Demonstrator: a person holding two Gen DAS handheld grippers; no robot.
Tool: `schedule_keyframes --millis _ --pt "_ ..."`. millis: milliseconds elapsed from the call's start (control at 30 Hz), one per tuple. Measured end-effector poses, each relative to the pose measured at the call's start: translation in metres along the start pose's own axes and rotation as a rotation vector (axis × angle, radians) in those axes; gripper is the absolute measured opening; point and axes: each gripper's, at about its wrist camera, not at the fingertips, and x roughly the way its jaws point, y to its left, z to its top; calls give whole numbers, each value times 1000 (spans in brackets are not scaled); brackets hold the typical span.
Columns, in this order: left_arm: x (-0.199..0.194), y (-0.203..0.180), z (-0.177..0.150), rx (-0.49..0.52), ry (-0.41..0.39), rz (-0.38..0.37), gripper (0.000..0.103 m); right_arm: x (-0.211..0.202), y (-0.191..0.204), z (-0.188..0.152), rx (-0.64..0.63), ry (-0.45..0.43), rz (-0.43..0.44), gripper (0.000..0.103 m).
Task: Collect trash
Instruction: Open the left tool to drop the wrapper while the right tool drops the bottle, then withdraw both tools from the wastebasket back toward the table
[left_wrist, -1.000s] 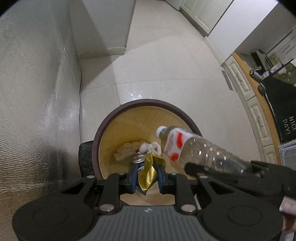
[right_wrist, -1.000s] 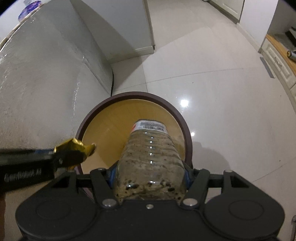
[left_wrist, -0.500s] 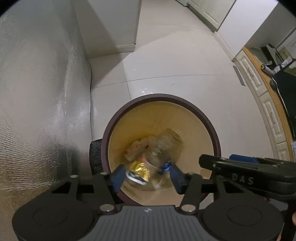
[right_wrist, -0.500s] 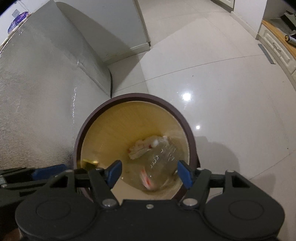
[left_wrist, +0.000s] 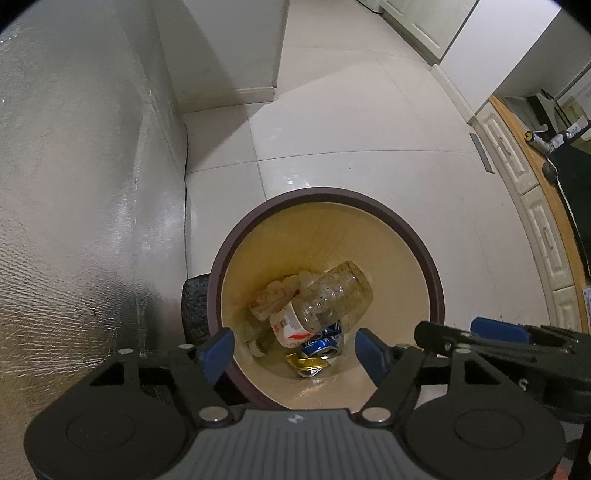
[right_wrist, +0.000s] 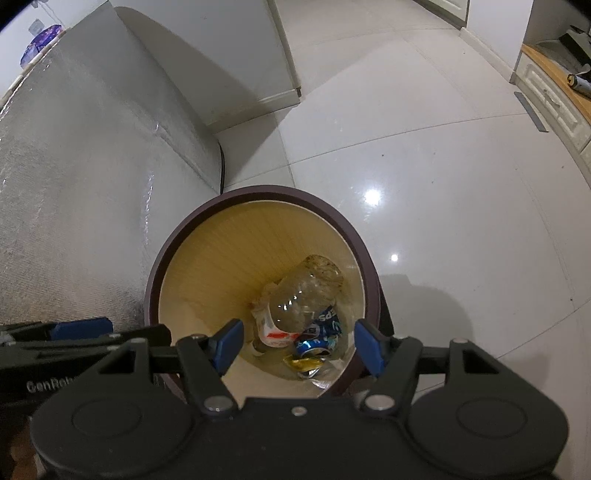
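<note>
Left wrist view looks steeply down into a round bin (left_wrist: 413, 236) with a dark brown rim and a pale yellow inside, standing on the tiled floor (left_wrist: 369, 140) just beside a silver, foil-textured wall (left_wrist: 74, 184); the left gripper (left_wrist: 295, 350) hangs over the bin's near edge, its jaws opening with nothing between them, the blue pads wide apart; the trash lies well below the jaws, at the bottom of the bin; a clear plastic bottle (left_wrist: 332, 295) with a red and white label lies tilted on top, its base up toward the far wall; under its neck sit a crushed blue can (left_wrist: 321, 343) and a gold wrapper (left_wrist: 306, 363), with crumpled tissue (left_wrist: 273, 299) behind the bottle; the right gripper (left_wrist: 480, 336) reaches in from the right side. Right wrist view shows the right gripper (right_wrist: 297, 345) over the same bin (right_wrist: 173, 251), jaws apart and empty; the bottle (right_wrist: 303, 295), can (right_wrist: 317, 339) and wrapper (right_wrist: 303, 363) rest below and between its pads, apart from them; the left gripper (right_wrist: 74, 332) shows at the left edge.
</note>
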Motion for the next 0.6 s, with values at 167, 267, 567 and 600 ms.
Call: schedule_keyframes --millis 167,267,567,600 --pt "-1 3 -2 -9 7 2 85 -5 -1 -2 -9 -5 2 67" --pt "-4 6 -4 -14 8 -1 89 -8 -3 -5 -7 -9 9 67" --pt "-12 11 -12 -9 -4 53 103 -24 -2 -9 -43 -42 -6 73" --pt "-13 13 -13 -17 -6 61 103 -26 -2 -9 -44 -45 -8 76"
